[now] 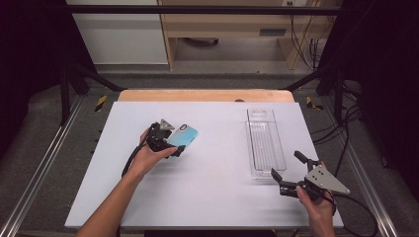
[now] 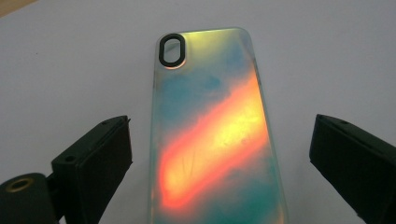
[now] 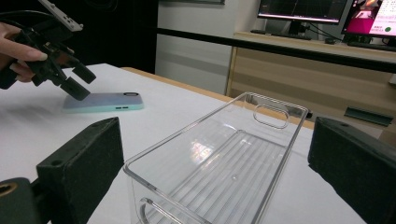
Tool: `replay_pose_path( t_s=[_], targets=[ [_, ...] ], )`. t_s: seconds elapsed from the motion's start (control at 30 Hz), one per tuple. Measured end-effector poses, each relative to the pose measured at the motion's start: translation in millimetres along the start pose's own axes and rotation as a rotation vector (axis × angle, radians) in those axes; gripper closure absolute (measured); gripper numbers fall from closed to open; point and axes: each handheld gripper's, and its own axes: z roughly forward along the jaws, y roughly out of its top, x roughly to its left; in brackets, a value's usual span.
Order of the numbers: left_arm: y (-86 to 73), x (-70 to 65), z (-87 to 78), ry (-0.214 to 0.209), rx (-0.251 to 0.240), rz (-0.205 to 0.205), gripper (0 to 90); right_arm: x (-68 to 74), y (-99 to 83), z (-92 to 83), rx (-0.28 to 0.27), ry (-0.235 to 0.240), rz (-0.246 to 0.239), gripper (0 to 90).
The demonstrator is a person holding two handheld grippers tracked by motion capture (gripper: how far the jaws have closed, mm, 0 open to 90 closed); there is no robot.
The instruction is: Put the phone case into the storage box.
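A phone case [image 1: 183, 136] with an iridescent blue back lay flat on the white table [image 1: 207, 192], left of centre, its black-ringed camera cutout pointing away from the person. In the left gripper view the case [image 2: 212, 135] flashed orange and yellow across teal. The white top sat on a wooden base whose far edge [image 1: 205, 95] showed beyond it, inside a black metal frame. Behind stood a light wood cabinet [image 1: 232, 29] and a bundle of hanging cables [image 1: 309, 47]; the right gripper view caught two lit monitors [image 3: 327, 11] on a wooden desk.

The left gripper [image 1: 174, 148] hovered over the near end of the case, held in the person's left hand [image 1: 148, 157]. Its jaws stood wide apart, one on either side of the case with clear space between each jaw and the case edge, gripping nothing.

Well to the right, a clear plastic tray [image 1: 264, 143] with a ribbed floor and handle cutouts lay lengthwise on the table. The right gripper [image 1: 285, 169], in the person's right hand [image 1: 316, 200], sat just short of the tray's near end, jaws spread wide and empty. In its own view the tray [image 3: 224, 168] lay between the two black jaws.
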Motion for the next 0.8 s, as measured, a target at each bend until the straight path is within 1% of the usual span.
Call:
replay_pose_path(
  t_s=[0.1, 0.27, 0.33, 0.5, 0.63, 0.8],
  targets=[
    [-0.3, 0.9, 1.4, 0.005, 0.000, -0.008, 7.7, -0.1, -0.1, 0.0, 0.002, 0.001, -0.001, 3.6],
    [-1.0, 1.3, 4.3, -0.007, 0.005, -0.010, 7.7, -0.1, -0.1, 0.0, 0.003, 0.001, 0.000, 3.6],
    [-0.9, 1.3, 5.0, 0.000, 0.005, -0.010, 7.7, 0.1, -0.3, 0.3, 0.004, 0.002, 0.001, 3.6],
    [-1.4, 3.6, 6.6, 0.002, 0.001, -0.022, 7.7, -0.1, -0.5, 0.5, 0.006, 0.003, -0.002, 3.6],
    [-1.7, 4.1, 9.0, -0.003, -0.001, -0.030, 7.6, 0.0, -0.6, 0.7, 0.007, 0.004, -0.002, 3.6],
    [-2.0, 2.6, 13.1, -0.008, 0.010, -0.029, 7.1, 0.8, -0.9, 1.2, 0.015, 0.007, -0.003, 3.6]
  ],
)
